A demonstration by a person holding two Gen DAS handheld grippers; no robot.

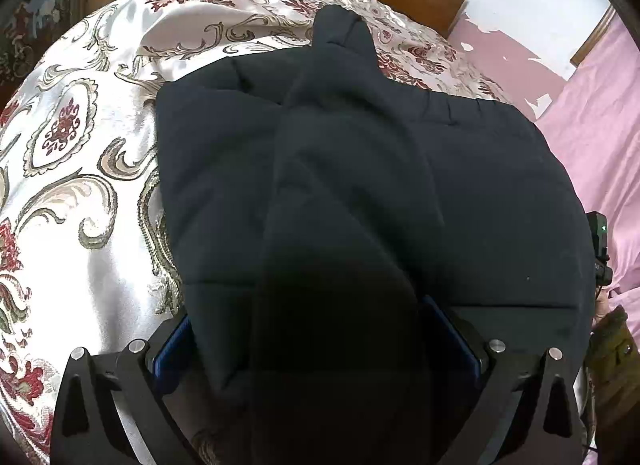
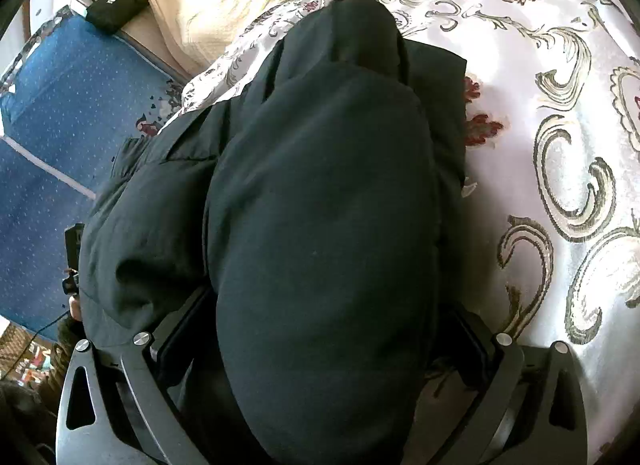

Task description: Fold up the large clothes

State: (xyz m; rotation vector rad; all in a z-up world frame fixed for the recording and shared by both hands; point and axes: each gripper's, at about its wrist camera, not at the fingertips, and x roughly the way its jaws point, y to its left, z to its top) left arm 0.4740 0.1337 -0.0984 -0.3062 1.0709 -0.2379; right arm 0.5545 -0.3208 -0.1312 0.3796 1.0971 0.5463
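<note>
Everywhere black jacket, perhaps over bedspread.

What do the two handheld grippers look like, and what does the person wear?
The left gripper has black linkage arms with silver pivot bolts and blue finger pads. The right gripper looks greyer, with black pads and similar bolts. An olive-green sleeve shows beside the left one.

Bright daylight, satin glare, murky black foreground, fisheye-warped edges.
</note>
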